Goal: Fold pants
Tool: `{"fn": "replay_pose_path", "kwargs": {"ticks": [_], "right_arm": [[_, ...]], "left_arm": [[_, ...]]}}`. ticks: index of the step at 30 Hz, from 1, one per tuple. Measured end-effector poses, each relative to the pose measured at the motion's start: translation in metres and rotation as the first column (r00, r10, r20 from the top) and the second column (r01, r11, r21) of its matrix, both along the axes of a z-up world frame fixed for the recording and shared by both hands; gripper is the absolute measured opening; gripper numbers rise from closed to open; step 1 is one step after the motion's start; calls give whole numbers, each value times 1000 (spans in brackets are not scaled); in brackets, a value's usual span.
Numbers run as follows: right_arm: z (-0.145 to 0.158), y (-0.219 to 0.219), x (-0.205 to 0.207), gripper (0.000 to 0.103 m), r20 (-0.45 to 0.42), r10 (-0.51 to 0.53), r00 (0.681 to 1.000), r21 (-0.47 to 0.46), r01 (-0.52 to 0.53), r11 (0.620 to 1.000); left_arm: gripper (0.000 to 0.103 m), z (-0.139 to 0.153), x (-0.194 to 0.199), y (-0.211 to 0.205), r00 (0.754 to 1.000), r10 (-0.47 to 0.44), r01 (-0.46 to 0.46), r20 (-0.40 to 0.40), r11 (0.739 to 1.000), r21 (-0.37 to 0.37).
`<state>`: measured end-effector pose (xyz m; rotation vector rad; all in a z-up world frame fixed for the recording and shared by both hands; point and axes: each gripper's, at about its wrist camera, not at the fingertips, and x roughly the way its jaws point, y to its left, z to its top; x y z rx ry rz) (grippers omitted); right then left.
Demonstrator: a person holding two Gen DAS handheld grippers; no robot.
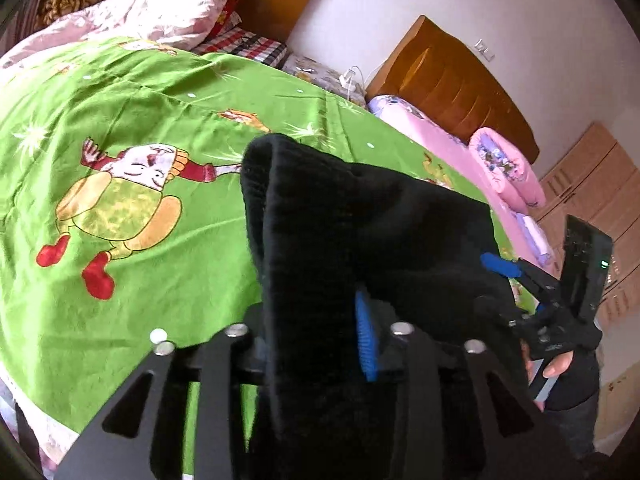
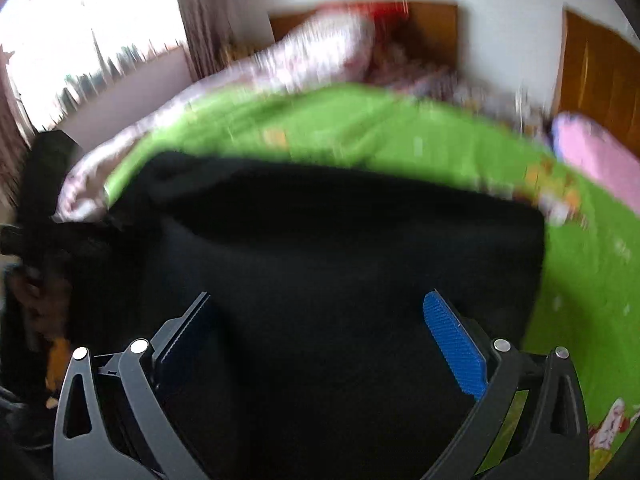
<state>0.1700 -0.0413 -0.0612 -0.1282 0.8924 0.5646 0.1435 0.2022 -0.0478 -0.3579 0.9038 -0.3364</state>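
The black pants (image 1: 360, 232) hang lifted over the green bed cover (image 1: 120, 120). My left gripper (image 1: 320, 320) is shut on a bunched fold of the pants; one blue pad (image 1: 366, 336) shows, the other is hidden by cloth. In the left wrist view my right gripper (image 1: 516, 276) is at the right, against the pants' far edge. In the blurred right wrist view the pants (image 2: 340, 240) fill the middle, and my right gripper (image 2: 320, 328) has its jaws spread wide with the cloth lying between the blue pads (image 2: 452, 348).
The bed has a green cartoon cover (image 2: 360, 128), with pink quilts and pillows (image 1: 168, 4) at its head. A second bed with pink bedding (image 1: 500, 164) and a wooden headboard (image 1: 452, 80) stands at the right. A bright window (image 2: 80, 40) is at the left.
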Motion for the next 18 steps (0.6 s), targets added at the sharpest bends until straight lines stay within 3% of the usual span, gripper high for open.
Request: {"fn": "replay_pose_path", "kwargs": {"ticks": [2,4,6,9,11,13,15,18], "right_arm": [[0,-3,2,99,-12,3,1000,8,-3,1000],[4,-4,-2,99,12,-22,1000,-19,22,1000],[15,-3,-18,99,78,-61,995,-61,65,996],[36,-14,-59,99,165,-39,986,27,35,999],[40,-23,-90,99,198,-47,979,74,33,997],[36,-30,-118,99,220,-51,974,82,33,996],[30,-30,-136,99,235,-54,971,67,40,997],[6,-26,-151,99,216,-48,975,18,45,999]], "left_arm": [[78,-1,-2,3,999,43,-43,6,998,53],[89,1,-7,14,994,105,-105,11,992,71],[89,12,-16,17,990,134,-136,32,987,89],[94,46,-48,3,974,149,-188,171,952,241],[101,63,-69,-15,963,97,-169,250,944,285],[101,72,-87,-38,956,12,-107,292,945,310],[101,73,-104,-67,941,-74,-56,331,929,367],[101,52,-102,-94,949,-135,0,284,903,429]]}}
